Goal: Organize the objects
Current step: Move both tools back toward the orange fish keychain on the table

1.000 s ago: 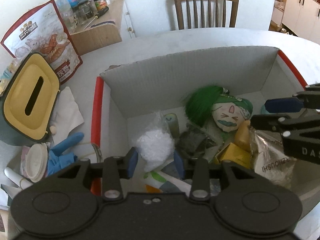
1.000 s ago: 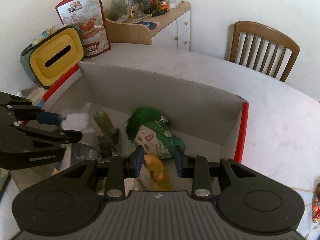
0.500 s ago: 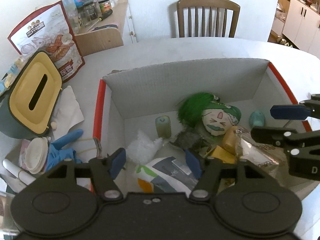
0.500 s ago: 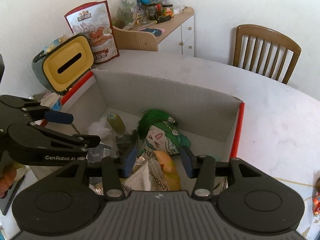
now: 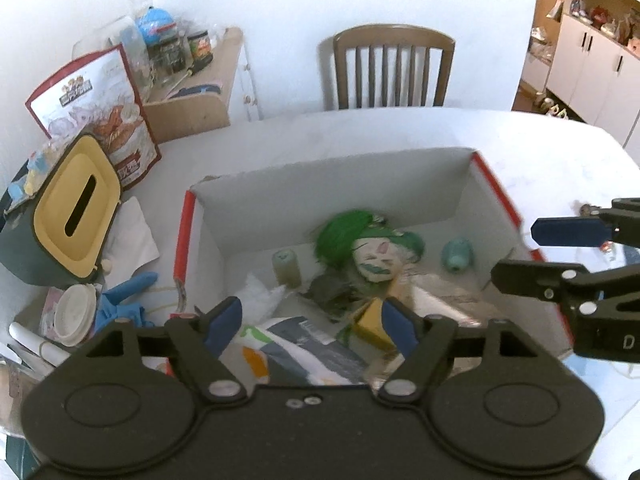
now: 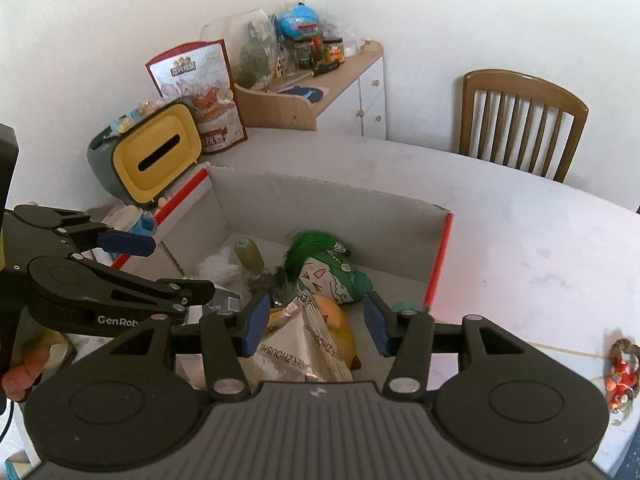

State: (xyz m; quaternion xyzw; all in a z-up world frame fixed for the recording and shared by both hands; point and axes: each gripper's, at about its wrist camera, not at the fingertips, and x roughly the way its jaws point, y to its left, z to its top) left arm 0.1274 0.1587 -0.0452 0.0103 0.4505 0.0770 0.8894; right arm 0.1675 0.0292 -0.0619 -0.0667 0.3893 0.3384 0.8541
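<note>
While both hang over the box point(image 5: 420, 172), left gripper point(image 5: 312, 320) & right gripper point(image 6: 316, 322) jaws are opening, nothing gripped btwn either.

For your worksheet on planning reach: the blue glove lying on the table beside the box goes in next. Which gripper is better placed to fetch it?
Probably the left gripper. The blue glove lies just outside the box on that gripper's side, while the right gripper hangs over the box's far end. Both are opening with nothing held.
</note>
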